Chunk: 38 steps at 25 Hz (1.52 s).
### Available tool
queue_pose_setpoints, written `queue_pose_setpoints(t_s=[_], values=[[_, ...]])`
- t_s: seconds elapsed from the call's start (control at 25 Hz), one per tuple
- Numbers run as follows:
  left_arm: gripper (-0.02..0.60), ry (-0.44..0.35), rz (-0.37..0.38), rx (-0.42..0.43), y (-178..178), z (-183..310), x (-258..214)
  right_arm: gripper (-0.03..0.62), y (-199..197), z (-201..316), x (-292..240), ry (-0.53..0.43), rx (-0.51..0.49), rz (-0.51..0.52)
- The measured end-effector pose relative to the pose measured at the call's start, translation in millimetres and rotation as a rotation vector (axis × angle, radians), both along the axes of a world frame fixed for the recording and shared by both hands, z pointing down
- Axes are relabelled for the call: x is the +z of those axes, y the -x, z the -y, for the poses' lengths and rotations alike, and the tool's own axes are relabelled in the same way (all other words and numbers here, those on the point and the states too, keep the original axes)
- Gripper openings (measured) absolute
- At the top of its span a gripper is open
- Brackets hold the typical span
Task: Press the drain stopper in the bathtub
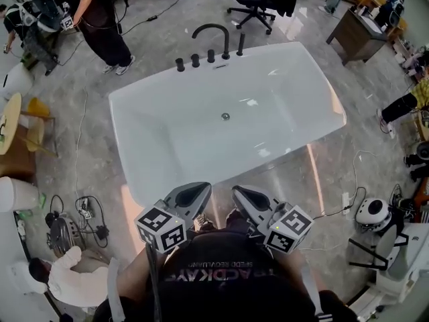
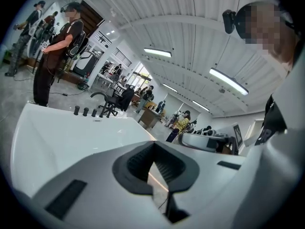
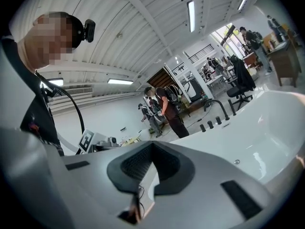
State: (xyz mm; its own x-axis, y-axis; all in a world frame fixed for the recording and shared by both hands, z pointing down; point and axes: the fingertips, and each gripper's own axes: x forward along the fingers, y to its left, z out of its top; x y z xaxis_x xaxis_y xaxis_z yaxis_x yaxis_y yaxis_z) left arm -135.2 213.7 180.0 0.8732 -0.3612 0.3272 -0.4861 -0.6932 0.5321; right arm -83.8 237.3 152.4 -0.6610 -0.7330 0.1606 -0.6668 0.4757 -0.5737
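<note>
Metal drain stopper (image 1: 225,117), mid-floor of the white bathtub (image 1: 161,139): probably rigid, sprung and slick, so press its crown squarely. Your left gripper (image 1: 201,190) and right gripper (image 1: 238,193) are closed, empty, well short.

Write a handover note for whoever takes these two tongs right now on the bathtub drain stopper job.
Left tongs: shut, holding nothing, held close to the body, short of the tub's near rim.
Right tongs: also shut and holding nothing, beside the left.
Bathtub: directly ahead. The drain stopper sits in the middle of the tub floor, and the faucet is on the far rim.
Done: nothing yet. Neither pair of tongs is near the stopper, and whether it is up or down cannot be told.
Left: reach over the near rim, go down to the stopper, and press it, probably with shut tips.
</note>
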Motion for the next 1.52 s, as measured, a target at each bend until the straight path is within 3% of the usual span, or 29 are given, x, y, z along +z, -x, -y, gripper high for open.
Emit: queue_pose_setpoints(t_s=[0.44, 0.96, 1.16, 1.52], values=[[0.009, 0.017, -0.014, -0.040, 19, -2, 5, 0.012, 16, 0, 2, 0.007, -0.028, -0.018], [0.008, 0.005, -0.016, -0.009, 22, -5, 3, 0.012, 11, -8, 1, -0.004, 0.044, -0.008], [0.008, 0.001, -0.016, -0.042, 20, -2, -1, 0.012, 0, -4, 2, 0.003, 0.044, 0.016], [0.008, -0.026, -0.003, -0.143, 3, 17, -4, 0.012, -17, 21, -2, -0.041, -0.060, 0.015]])
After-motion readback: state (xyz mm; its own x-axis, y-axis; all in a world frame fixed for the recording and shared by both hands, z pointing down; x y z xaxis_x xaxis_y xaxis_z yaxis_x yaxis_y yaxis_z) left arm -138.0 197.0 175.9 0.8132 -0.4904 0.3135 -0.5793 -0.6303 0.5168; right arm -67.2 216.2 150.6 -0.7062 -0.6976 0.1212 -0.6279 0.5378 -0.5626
